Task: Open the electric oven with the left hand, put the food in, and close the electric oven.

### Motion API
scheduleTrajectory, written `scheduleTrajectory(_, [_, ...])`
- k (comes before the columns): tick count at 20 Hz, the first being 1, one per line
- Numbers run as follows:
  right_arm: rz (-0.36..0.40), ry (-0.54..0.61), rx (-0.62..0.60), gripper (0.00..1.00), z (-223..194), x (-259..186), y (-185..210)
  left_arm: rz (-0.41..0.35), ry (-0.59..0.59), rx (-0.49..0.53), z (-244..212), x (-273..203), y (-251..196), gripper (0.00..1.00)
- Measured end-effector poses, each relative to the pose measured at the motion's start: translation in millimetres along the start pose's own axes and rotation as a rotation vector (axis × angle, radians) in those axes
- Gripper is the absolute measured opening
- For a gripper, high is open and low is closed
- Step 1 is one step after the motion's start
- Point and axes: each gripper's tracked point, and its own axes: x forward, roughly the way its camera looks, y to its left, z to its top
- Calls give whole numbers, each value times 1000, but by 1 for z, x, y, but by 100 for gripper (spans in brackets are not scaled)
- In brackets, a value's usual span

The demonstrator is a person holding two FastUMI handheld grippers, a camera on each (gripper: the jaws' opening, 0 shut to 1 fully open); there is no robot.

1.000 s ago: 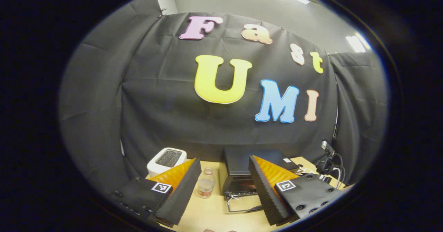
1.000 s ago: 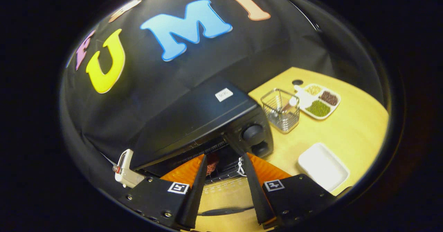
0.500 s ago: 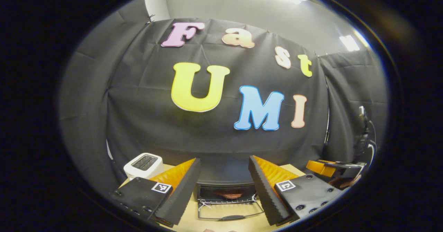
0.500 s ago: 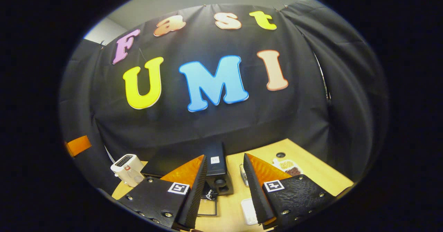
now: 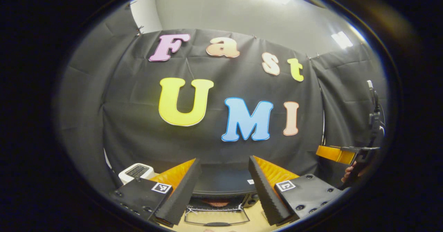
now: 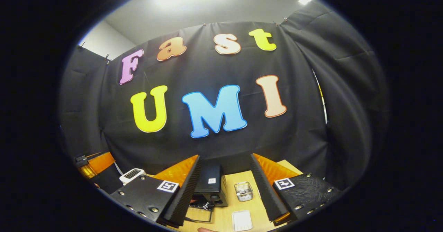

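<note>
Oven (image 5: 221, 185) sits below the raised left gripper (image 5: 223, 190), door (image 5: 217, 217) folded down, food (image 5: 216, 202) inside. Both grippers' fingers stand apart, empty. Risk: a misjudged descent could miss the door's edge.

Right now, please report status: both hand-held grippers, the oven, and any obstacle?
Left hand-held gripper open, empty. Right hand-held gripper open, empty. Oven door down, food inside, not yet closed. Nothing blocking the door.
</note>
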Motion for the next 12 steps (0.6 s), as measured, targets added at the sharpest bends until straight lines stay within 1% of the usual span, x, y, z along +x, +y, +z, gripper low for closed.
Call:
scheduleTrajectory(2, [-8,-12,6,87,5,-4,-13,-6,-2,8,1,0,-9,97])
scheduleTrajectory(3, [-8,-18,10,86,6,-1,-8,-5,-1,17,1,0,-12,97])
scheduleTrajectory(6, [-16,-34,5,87,10,-1,-13,-3,17,29,-4,2,-17,98])
scheduleTrajectory(7, [-20,-32,3,86,11,1,-23,-3,35,23,-11,3,-19,98])
scheduleTrajectory(9, [-18,-24,6,86,9,1,-25,-6,88,3,-30,6,-22,98])
scheduleTrajectory(10, [-19,-21,5,87,8,0,-26,-2,107,-1,-38,8,-22,94])
scheduleTrajectory(11, [-21,-17,3,86,5,2,-27,-2,129,1,-46,10,-22,98])
scheduleTrajectory(12, [-20,-13,3,86,3,2,-28,-2,156,6,-56,11,-22,98])
